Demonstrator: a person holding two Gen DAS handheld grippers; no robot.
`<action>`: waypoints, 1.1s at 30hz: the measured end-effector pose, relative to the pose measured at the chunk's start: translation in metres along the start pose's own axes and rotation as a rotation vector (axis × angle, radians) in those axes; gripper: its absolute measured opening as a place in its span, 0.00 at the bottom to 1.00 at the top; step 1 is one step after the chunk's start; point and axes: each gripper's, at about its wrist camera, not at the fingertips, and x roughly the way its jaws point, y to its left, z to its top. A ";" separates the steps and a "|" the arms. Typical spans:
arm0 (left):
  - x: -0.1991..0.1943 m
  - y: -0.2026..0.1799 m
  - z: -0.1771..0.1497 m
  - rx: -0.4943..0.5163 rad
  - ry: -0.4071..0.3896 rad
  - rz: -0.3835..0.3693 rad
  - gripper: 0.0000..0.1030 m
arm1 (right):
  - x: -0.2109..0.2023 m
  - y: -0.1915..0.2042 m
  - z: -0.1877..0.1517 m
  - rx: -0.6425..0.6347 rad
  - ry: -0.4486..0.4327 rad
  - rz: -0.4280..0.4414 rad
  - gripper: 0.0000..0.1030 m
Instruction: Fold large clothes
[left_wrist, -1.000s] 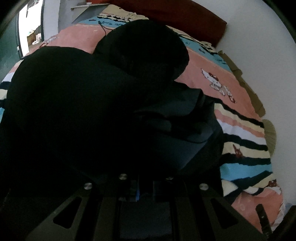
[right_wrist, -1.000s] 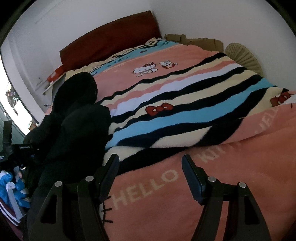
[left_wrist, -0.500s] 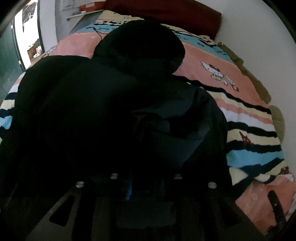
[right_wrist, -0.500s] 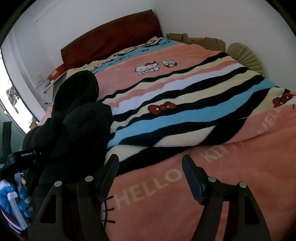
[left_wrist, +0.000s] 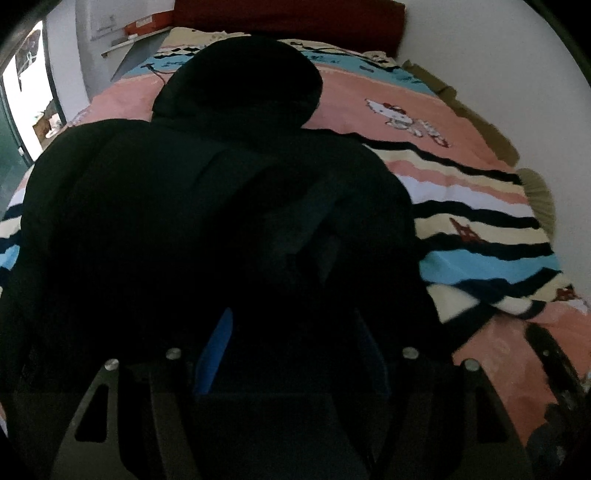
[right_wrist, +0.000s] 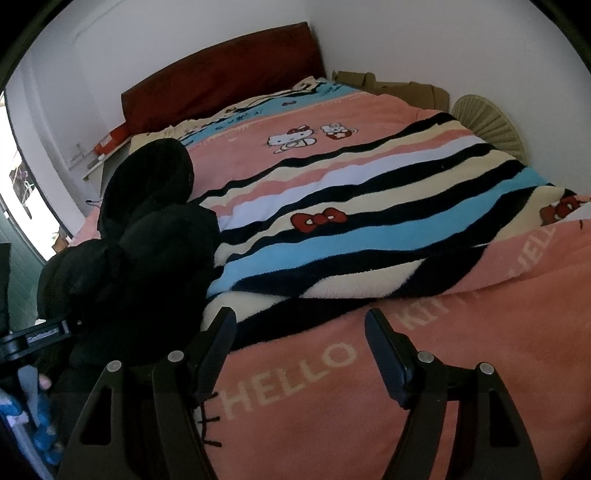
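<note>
A large black hooded jacket (left_wrist: 221, 166) lies bunched on the left side of the bed, its hood (left_wrist: 240, 81) toward the headboard. My left gripper (left_wrist: 295, 332) hangs low over the jacket's near part and its jaws are opening, the blue pads (left_wrist: 216, 347) standing apart. The dark cloth lies under and beyond them; no pad presses on it. In the right wrist view the jacket (right_wrist: 147, 251) sits at the left. My right gripper (right_wrist: 301, 332) stands open over the pink blanket with nothing between its fingers.
A pink blanket with black, blue and cream stripes (right_wrist: 369, 229) covers the bed. A dark red headboard (right_wrist: 221, 85), flat cardboard (right_wrist: 399, 86) and a round fan (right_wrist: 487, 125) line the walls. A shelf with a red box (right_wrist: 110, 142) and a bright doorway are at the left.
The left jaws have gone from shut to apart, and the blue pads now show. The left view has drawn back a little from the jacket. The right gripper has stayed put.
</note>
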 end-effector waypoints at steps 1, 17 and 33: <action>-0.004 0.003 -0.001 -0.001 -0.005 -0.009 0.63 | 0.000 0.001 0.000 -0.004 0.002 -0.003 0.69; -0.077 0.172 -0.019 -0.076 -0.037 0.003 0.63 | -0.007 0.038 -0.010 -0.091 0.011 0.100 0.76; -0.072 0.284 0.076 -0.040 -0.124 0.086 0.63 | 0.012 0.229 0.020 -0.328 0.062 0.239 0.75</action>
